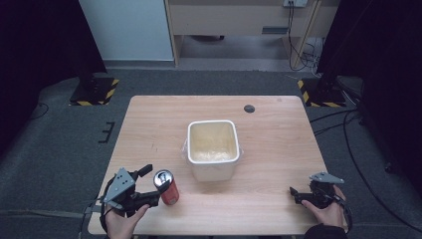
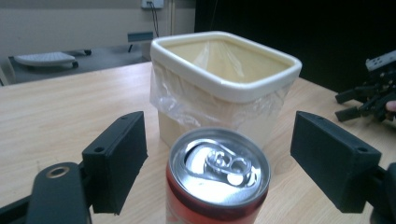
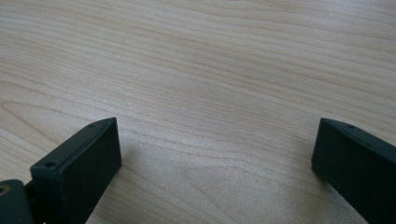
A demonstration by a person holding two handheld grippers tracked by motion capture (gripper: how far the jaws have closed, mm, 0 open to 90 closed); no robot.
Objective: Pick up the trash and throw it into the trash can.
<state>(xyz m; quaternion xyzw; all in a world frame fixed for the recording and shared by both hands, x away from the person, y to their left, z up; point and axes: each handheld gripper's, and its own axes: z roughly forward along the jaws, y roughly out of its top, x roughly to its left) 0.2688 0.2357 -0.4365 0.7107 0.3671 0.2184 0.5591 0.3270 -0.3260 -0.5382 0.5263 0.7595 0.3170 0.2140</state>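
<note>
A: One can (image 1: pixel 166 186) is standing upright near the front left edge of the table (image 1: pixel 278 149), just in front and to the left of the white bin (image 1: pixel 213 149) with the plastic liner. It is sitting between the jaws of the left hand-held gripper (image 2: pixel 217 163), which are gaping wide on either side of it, touching nothing.

B: And the tab (image 2: pixel 223 163), is it looking pulled?

A: It is lying flat and the lid is looking sealed, so I am guessing the can is full and fairly heavy. The wall is thin, smooth metal: slippery, and easy to dent if it is squeezed hard.

B: So where are you thinking of gripping it?

A: Around the middle of the body, pads flat on opposite sides, below the rim. Taken too high, it may be tipping; taken too lightly, it may be sliding.

B: What is the right hand-held gripper (image 3: pixel 215 154) doing?

A: It is resting low over bare wood at the front right of the table, well apart from the can, jaws spread wide and holding nothing.
</note>
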